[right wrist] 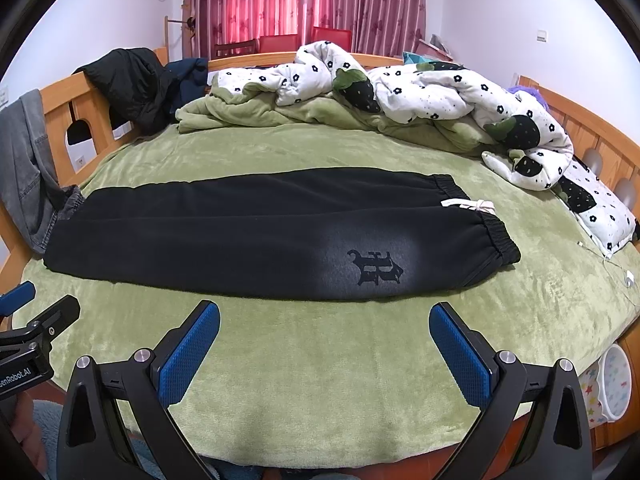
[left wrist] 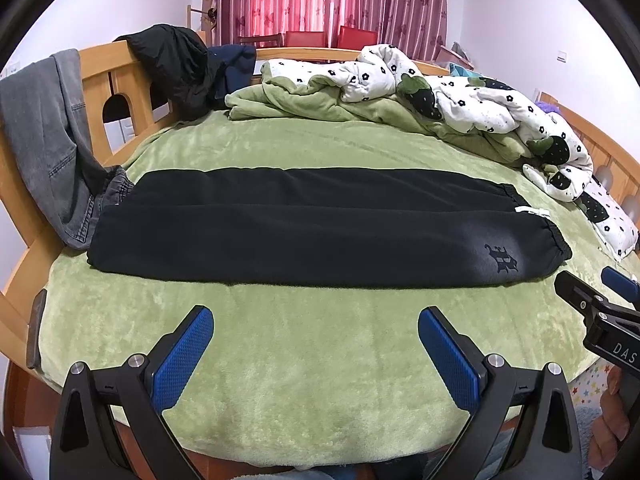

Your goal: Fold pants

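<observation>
Black sweatpants (left wrist: 312,232) lie flat across the green bed, one leg laid over the other, elastic waistband and white drawstring (right wrist: 468,205) at the right, leg ends at the left. A dark logo (right wrist: 374,267) marks the near side close to the waistband. My left gripper (left wrist: 316,332) is open and empty, hovering over the blanket in front of the pants' middle. My right gripper (right wrist: 324,328) is open and empty, in front of the logo end. The pants show in the right wrist view too (right wrist: 240,240). Each gripper shows at the other view's edge.
A crumpled white flowered quilt (left wrist: 460,100) and green blanket are heaped at the far side and right. Grey jeans (left wrist: 44,140) and a black jacket (left wrist: 172,64) hang on the wooden bed rail (left wrist: 100,80) at left. A white cable (right wrist: 616,272) lies at right.
</observation>
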